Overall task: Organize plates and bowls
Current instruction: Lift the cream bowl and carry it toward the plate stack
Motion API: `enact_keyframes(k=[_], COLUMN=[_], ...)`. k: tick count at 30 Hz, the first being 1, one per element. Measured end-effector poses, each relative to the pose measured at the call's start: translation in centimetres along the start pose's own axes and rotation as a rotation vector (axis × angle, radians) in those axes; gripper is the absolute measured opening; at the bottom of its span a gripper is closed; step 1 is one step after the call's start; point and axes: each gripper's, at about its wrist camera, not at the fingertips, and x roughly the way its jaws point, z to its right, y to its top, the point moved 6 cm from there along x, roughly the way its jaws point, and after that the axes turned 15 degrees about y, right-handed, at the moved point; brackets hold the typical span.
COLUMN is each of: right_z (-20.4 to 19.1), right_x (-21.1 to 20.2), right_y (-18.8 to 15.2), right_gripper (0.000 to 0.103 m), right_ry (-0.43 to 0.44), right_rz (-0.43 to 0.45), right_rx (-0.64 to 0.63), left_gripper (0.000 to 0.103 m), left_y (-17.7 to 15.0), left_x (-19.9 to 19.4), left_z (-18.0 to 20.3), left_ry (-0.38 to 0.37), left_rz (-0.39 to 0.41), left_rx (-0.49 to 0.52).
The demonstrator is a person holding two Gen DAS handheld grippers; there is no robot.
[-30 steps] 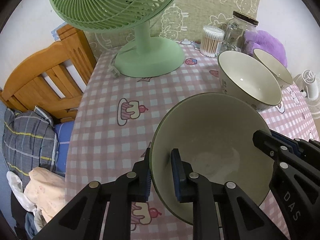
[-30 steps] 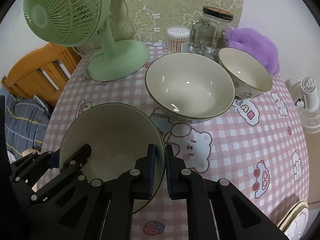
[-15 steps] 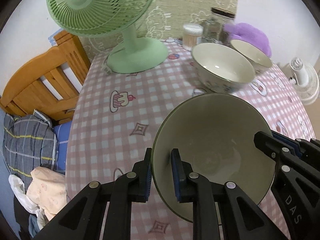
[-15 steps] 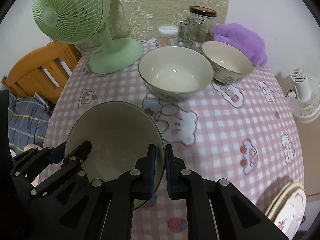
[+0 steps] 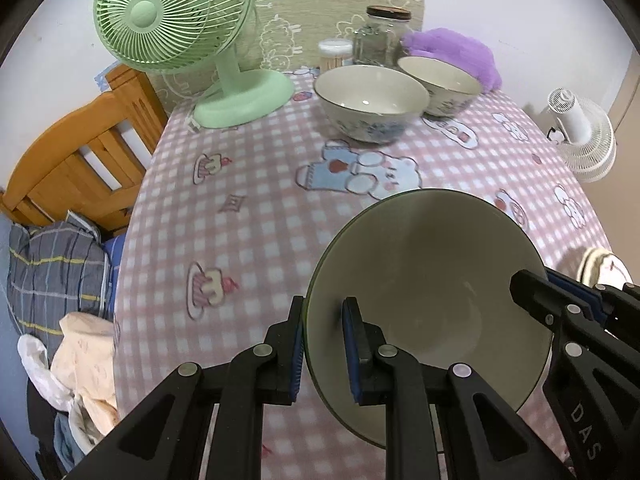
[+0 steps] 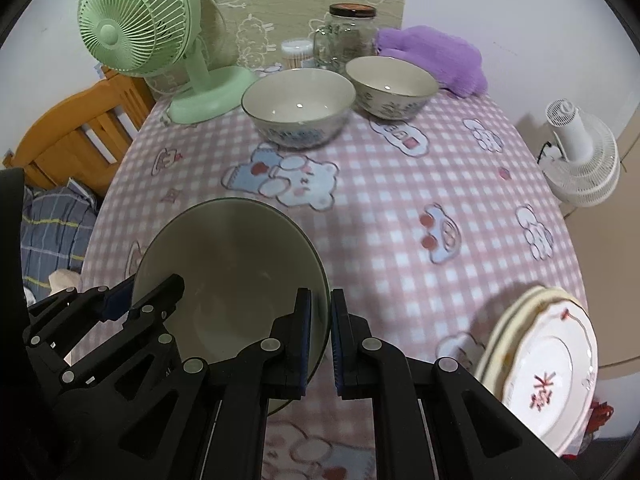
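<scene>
A large pale green bowl (image 5: 424,280) hangs above the pink checked tablecloth, held by both grippers. My left gripper (image 5: 322,344) is shut on its left rim. My right gripper (image 6: 320,332) is shut on the right rim of the same bowl (image 6: 232,276). Two patterned bowls stand at the far side: a big one (image 6: 298,108) and a smaller one (image 6: 390,86) to its right. A stack of plates (image 6: 548,368) lies at the near right edge of the table.
A green desk fan (image 6: 140,32) stands at the far left, with a glass jar (image 6: 348,36), a cotton swab pot (image 6: 296,54) and a purple plush (image 6: 436,60) along the back. A wooden bed frame (image 5: 80,152) is left of the table, a white fan (image 6: 580,156) on the right.
Both grippers have pulled back from the far bowls with the green bowl still between them. The plate stack has come into the right wrist view.
</scene>
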Motion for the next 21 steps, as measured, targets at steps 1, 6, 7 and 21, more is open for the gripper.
enact_keyframes(k=[1,6,7,21], right_z=[0.3,1.7,2.0,5.6], right_x=[-0.4,-2.2,-2.4,-3.5], right_y=[-0.5,-2.6,-2.9,-8.5], right_gripper=[0.012,0.012,0.012,0.012], right_ry=[0.002,0.012,0.013,0.058], right_rz=[-0.003,-0.01,-0.013,-0.1], right_rx=[-0.005,-0.011,-0.01,-0.03], left_gripper=[0.015,0.015,0.015,0.015], left_y=[-0.3,-2.0,-2.4,-7.0], left_x=[-0.3,-1.7,-1.9,-3.5], left_z=[0.3,2.3,2.7,6.0], left_ry=[0.002,0.008,0.01,0.062], left_rz=[-0.005,-0.022,-0.026,-0.093], left_rx=[-0.002,-0.003,-0.006,-0.056])
